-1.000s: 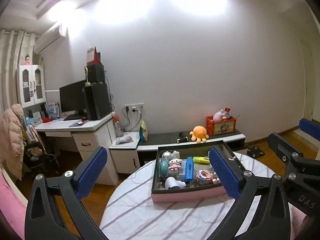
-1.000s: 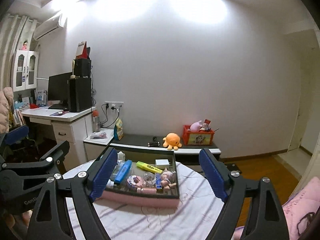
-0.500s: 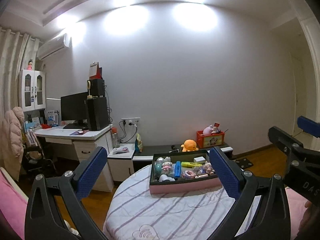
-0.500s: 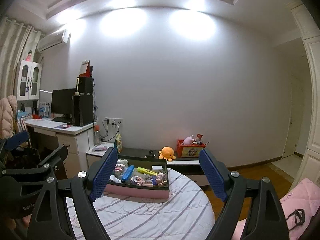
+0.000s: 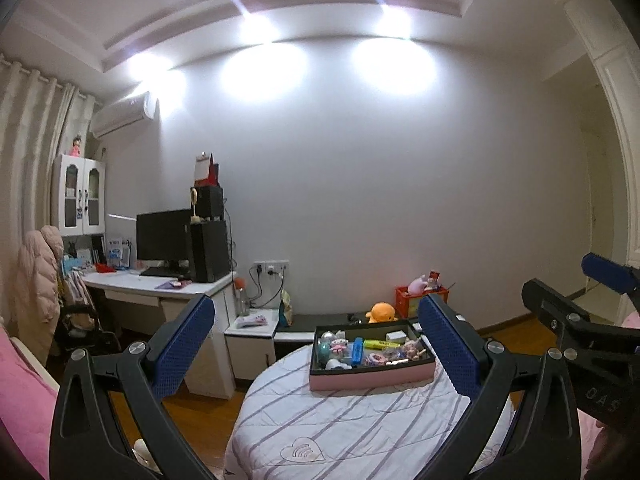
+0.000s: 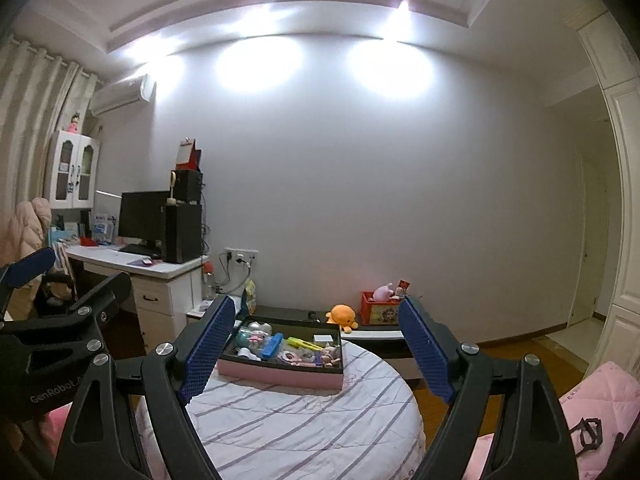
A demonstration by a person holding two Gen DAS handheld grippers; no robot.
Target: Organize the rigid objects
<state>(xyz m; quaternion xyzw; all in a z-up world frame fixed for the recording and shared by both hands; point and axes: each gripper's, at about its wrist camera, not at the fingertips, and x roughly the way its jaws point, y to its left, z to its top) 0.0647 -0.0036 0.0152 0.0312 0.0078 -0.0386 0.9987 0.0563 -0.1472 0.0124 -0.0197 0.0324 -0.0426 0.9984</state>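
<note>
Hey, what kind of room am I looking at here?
Most likely a home bedroom or study: a computer desk with a monitor, a wall air conditioner, and an orange plush octopus behind a round cloth-covered table.

surface: round table (image 5: 360, 432), striped white cloth | on it: pink-sided tray (image 5: 372, 376) of small items, far side

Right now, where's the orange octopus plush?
The octopus plush sits on the low dark bench against the wall, just left of the red box and behind the tray on the round table.
</note>
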